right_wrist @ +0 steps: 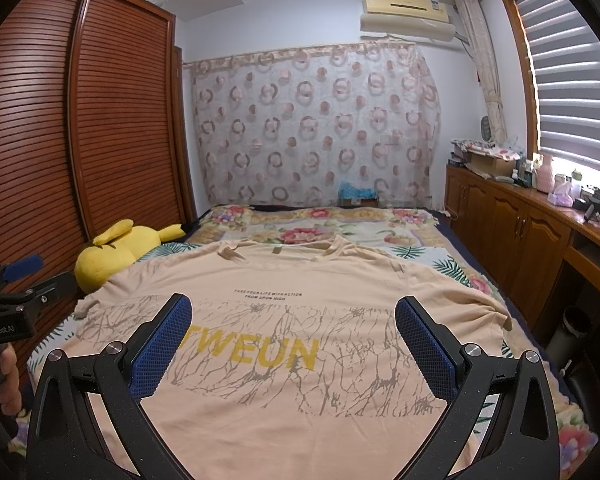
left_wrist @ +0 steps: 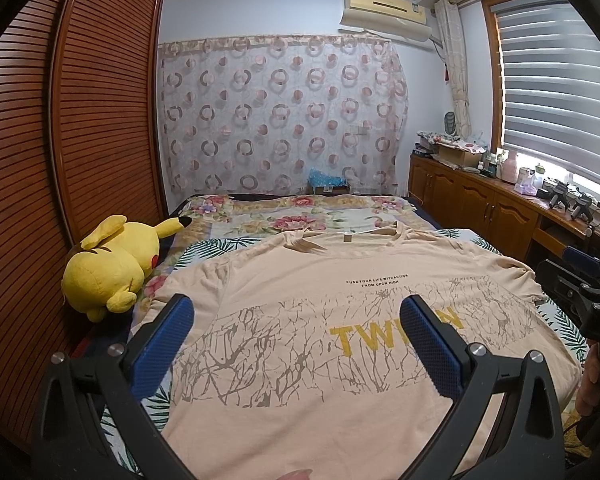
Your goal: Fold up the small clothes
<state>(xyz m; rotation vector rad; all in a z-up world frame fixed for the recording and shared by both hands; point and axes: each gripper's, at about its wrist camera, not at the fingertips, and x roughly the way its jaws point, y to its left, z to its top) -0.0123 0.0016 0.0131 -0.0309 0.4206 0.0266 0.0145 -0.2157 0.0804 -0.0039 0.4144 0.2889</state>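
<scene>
Peach t-shirt (right_wrist: 284, 392) spread flat, print up, on bed (right_wrist: 380, 236) — fold not begun. Left gripper (left_wrist: 296, 316) and right gripper (right_wrist: 294, 316) hover, jaws wide apart, empty. Next, probably: pinch sleeve edges, sleeves partly bunched.

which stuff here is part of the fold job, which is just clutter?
In the job:
- peach T-shirt, spread flat on the bed
- left gripper, open, empty
- right gripper, open, empty

Just lying about:
- yellow plush toy, beside the shirt
- floral bedspread
- cabinet-top clutter
</scene>
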